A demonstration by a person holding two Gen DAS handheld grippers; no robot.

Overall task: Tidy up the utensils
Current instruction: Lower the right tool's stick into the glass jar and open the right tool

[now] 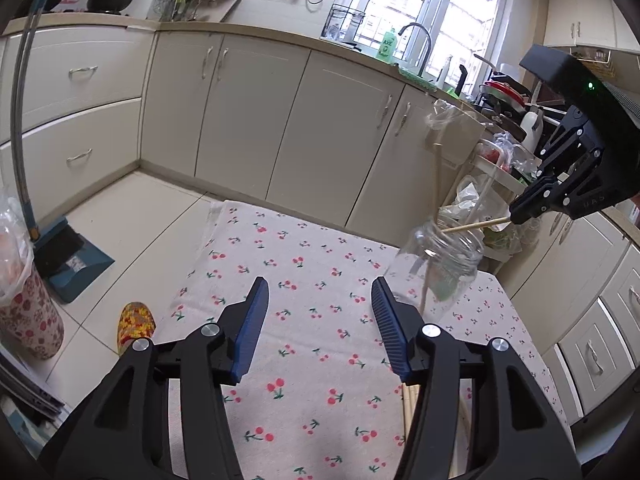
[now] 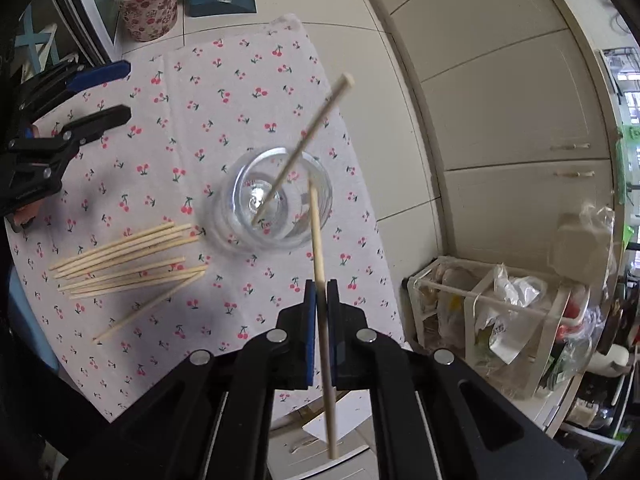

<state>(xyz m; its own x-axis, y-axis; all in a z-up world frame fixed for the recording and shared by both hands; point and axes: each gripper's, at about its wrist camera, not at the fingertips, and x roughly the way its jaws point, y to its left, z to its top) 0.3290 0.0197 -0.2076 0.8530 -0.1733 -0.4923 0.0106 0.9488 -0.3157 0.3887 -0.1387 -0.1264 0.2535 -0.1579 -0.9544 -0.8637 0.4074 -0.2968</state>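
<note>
Right wrist view: one chopstick (image 2: 318, 236) is clamped by the right tool (image 2: 321, 292) above the glass jar (image 2: 276, 204) | loose chopsticks (image 2: 128, 260) are spread left of it | left tool (image 2: 116, 92) is held open, nothing between, near the counter (image 2: 248, 80) edge.

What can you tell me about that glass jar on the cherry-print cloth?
The glass jar is clear, round and wide-mouthed, with a ridged neck. It stands upright and open on the cloth. One wooden stick leans inside it, poking out above the rim. A second stick, held in the right tongs, points toward its mouth.
</note>
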